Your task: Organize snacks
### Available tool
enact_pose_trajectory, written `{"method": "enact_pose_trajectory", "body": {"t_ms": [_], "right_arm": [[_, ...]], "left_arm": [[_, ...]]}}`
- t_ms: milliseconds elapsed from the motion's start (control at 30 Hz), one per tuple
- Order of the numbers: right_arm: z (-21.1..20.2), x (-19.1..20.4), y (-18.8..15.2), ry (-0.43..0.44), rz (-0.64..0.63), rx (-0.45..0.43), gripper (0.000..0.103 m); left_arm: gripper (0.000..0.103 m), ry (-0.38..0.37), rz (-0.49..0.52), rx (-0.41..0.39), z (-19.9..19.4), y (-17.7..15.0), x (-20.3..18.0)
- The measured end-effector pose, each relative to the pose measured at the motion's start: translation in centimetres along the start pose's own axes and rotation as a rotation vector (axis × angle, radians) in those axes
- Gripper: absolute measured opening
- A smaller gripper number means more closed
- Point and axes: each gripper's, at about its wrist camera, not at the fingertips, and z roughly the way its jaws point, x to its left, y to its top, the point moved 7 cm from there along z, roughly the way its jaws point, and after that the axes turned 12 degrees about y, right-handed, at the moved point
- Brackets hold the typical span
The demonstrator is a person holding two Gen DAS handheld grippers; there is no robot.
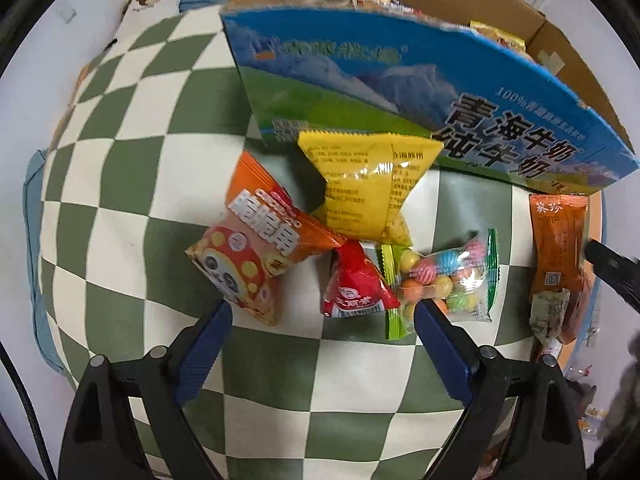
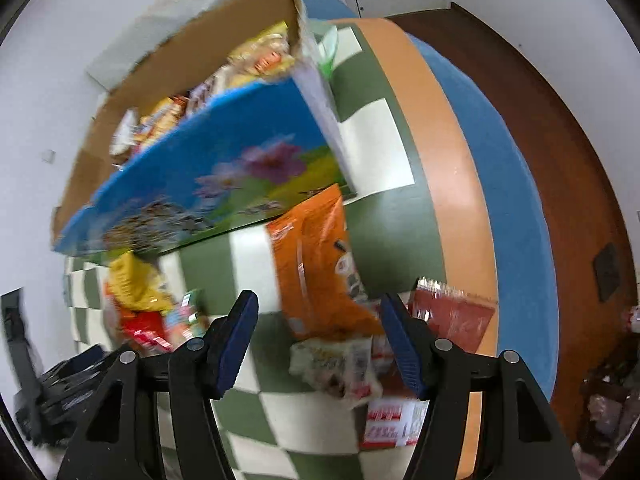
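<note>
I'm looking down at a green-and-cream checkered cloth [image 1: 120, 208] that carries everything, with an orange band and blue edge showing at its far side in the right wrist view. On it stands a blue milk carton box [image 1: 400, 92] filled with snacks, and right at its base lie a yellow packet [image 1: 368, 184], an orange panda-print bag [image 1: 256, 240], a red triangular packet [image 1: 356, 284] and a clear bag of coloured candy balls [image 1: 448, 280]. An orange-brown packet [image 1: 558, 240] lies near the cloth's right edge.
</note>
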Motion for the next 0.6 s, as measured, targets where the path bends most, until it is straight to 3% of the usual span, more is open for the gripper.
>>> {"method": "enact_pose_trajectory", "body": {"t_ms": [167,300,500,600], "right_arm": [[5.6,0.6,0.8,-0.076,-0.097,0.103,0.071],[8.0,2.0,0.2,-0.165,-0.212,0.125,0.058],[8.7,5.3,-2.3,0.0,-0.205,0.193,0.055],[9.0,6.2,-3.3,0.074,-0.18,0.236,0.055]], "left_arm": [[0.093,0.061,0.003,-0.063,-1.7,0.2,2.6],[0.093,0.1,0.03,-0.062,-1.6,0.0,4.2],[0.093,0.108,0.091,-0.059,0.8,1.1,5.3],[0.093,0.074,0.182,0.015,3.9,1.6,3.6]]}}
